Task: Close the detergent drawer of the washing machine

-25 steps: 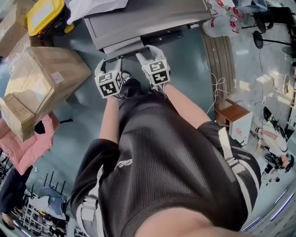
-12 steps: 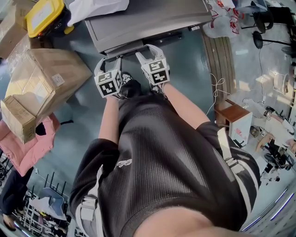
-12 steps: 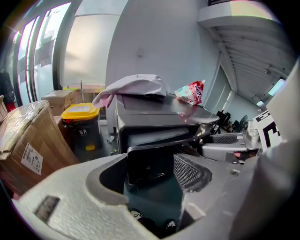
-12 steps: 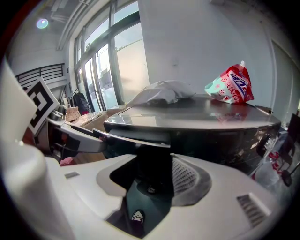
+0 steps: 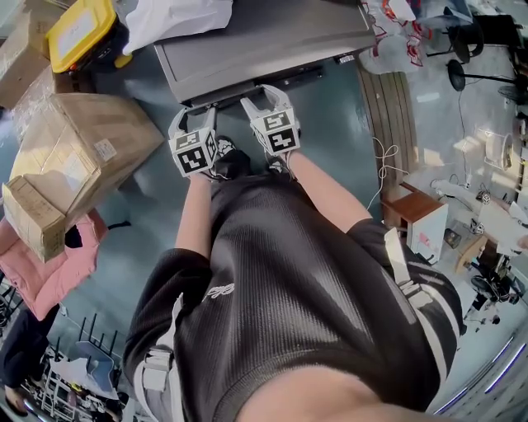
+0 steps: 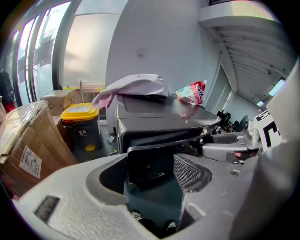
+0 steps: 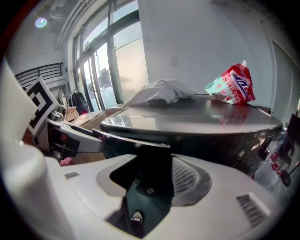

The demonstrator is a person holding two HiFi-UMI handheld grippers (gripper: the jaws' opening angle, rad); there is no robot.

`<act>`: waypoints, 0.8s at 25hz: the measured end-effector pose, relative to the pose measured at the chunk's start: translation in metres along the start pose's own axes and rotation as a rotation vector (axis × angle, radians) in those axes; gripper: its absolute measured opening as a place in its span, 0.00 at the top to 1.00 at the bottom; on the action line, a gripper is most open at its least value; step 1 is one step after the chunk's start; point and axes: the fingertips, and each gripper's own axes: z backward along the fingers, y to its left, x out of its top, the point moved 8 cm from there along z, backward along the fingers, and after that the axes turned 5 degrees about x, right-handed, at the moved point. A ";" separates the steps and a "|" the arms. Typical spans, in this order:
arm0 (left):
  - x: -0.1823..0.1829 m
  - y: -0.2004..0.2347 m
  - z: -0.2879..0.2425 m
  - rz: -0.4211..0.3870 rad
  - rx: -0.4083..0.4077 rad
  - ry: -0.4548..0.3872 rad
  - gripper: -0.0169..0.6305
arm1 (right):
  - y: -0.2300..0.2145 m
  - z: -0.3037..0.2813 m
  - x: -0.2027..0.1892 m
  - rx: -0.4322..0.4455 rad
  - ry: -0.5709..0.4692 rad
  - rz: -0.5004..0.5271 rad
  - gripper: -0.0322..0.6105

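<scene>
The grey washing machine (image 5: 272,37) stands in front of me. Its dark detergent drawer (image 6: 152,161) still juts a little out of the upper front. In the left gripper view the drawer's front panel fills the gap between the jaws, right at their tips. My left gripper (image 5: 196,111) (image 6: 150,174) is open. Beside it to the right, my right gripper (image 5: 262,95) (image 7: 150,180) is also open, its jaws up against the machine's dark front under the top edge. Whether either gripper touches the panel I cannot tell.
A white cloth (image 5: 177,15) and a red pouch (image 7: 232,86) lie on the machine's top. Left of the machine stand a large cardboard box (image 5: 82,157) and a yellow-lidded bin (image 5: 78,29). A small wooden box (image 5: 417,210) sits on the floor at the right.
Both grippers have edged toward the machine, and the drawer has slid further in: its pale top, visible earlier, is now nearly gone.
</scene>
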 end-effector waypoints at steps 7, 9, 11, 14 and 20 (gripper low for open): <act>0.005 0.003 -0.006 0.005 0.002 -0.004 0.50 | -0.003 -0.007 0.006 0.007 0.017 0.003 0.62; 0.005 0.002 -0.006 0.001 0.003 -0.008 0.49 | -0.004 -0.006 0.006 0.006 0.017 0.005 0.62; 0.004 0.001 -0.006 0.005 0.009 -0.011 0.49 | -0.005 -0.006 0.005 0.003 0.015 -0.005 0.62; 0.001 -0.001 -0.004 0.062 0.050 -0.014 0.46 | -0.005 -0.004 0.002 0.003 -0.002 -0.061 0.62; -0.005 -0.007 -0.004 0.155 0.087 -0.055 0.46 | 0.003 -0.009 0.001 -0.019 -0.028 -0.136 0.47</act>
